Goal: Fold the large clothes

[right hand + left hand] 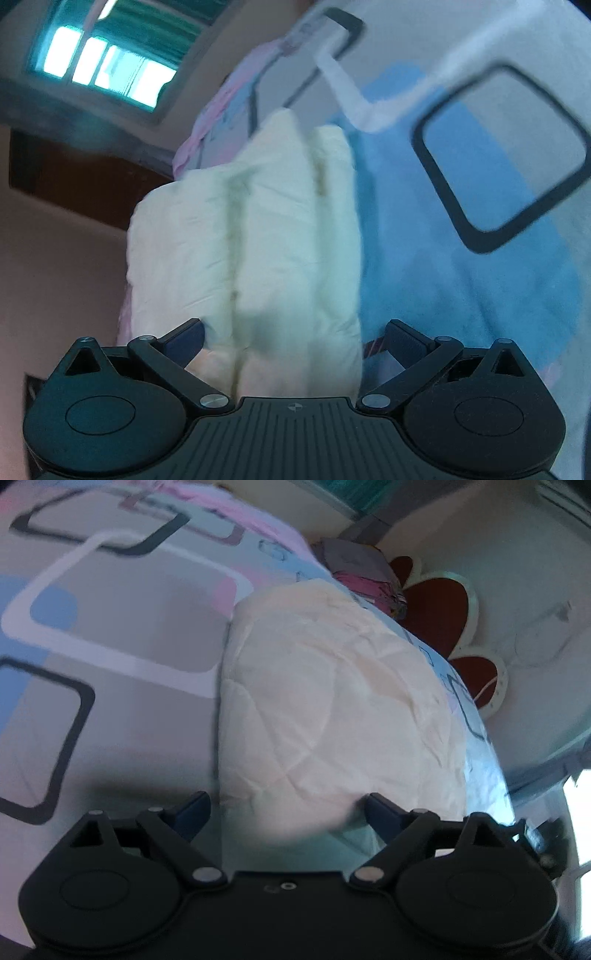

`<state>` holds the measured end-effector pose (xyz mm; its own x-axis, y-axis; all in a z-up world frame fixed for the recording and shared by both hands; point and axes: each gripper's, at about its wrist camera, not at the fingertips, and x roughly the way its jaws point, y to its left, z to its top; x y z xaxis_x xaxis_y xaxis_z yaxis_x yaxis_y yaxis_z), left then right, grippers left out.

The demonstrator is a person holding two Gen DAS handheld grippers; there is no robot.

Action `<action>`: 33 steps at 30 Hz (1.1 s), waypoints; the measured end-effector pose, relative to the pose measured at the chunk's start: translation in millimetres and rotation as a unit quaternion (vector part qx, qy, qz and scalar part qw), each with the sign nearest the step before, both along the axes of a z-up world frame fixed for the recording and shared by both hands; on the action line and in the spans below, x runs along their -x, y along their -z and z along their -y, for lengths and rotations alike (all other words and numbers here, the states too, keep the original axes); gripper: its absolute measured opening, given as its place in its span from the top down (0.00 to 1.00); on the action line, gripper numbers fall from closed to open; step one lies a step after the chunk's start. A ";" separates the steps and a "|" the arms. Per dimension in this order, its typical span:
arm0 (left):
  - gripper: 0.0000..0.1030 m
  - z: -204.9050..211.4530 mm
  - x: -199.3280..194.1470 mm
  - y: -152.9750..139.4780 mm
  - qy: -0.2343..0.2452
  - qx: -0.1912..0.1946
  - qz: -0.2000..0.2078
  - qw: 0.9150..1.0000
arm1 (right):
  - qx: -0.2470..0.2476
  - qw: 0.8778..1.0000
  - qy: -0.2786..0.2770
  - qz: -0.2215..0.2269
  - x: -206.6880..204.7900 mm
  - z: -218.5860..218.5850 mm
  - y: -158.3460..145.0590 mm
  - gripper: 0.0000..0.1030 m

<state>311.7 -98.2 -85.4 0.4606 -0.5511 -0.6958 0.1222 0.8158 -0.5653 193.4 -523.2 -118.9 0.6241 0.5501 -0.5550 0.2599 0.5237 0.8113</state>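
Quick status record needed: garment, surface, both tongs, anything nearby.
garment: cream padded garment, folded into a block, lying flat
surface: bedsheet with rounded-square pattern in blue, pink and grey
left tongs: open, at the garment's near edge, gripping nothing
right tongs: open wide, garment between the fingers, pads not pressing
nearby: small pile of pink and grey cloth beyond the garment

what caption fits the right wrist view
Open right gripper over a folded cream garment on a patterned bedsheet.

Dim bluish daylight, window [107, 70] glare, motion blur, fisheye warping.
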 end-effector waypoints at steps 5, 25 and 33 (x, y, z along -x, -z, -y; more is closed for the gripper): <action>0.08 7.3 -9.5 8.4 -0.002 0.020 -0.017 1.000 | -0.025 0.999 -0.030 0.013 -10.4 0.6 4.7 0.00; 0.26 -0.8 -2.6 27.7 0.003 0.078 -0.019 0.997 | -0.018 0.991 -0.128 0.039 -41.3 -32.0 11.8 0.23; 0.28 7.7 -0.7 16.2 0.091 0.076 0.024 0.993 | -0.002 0.988 -0.141 0.060 -42.8 -39.3 -4.4 0.41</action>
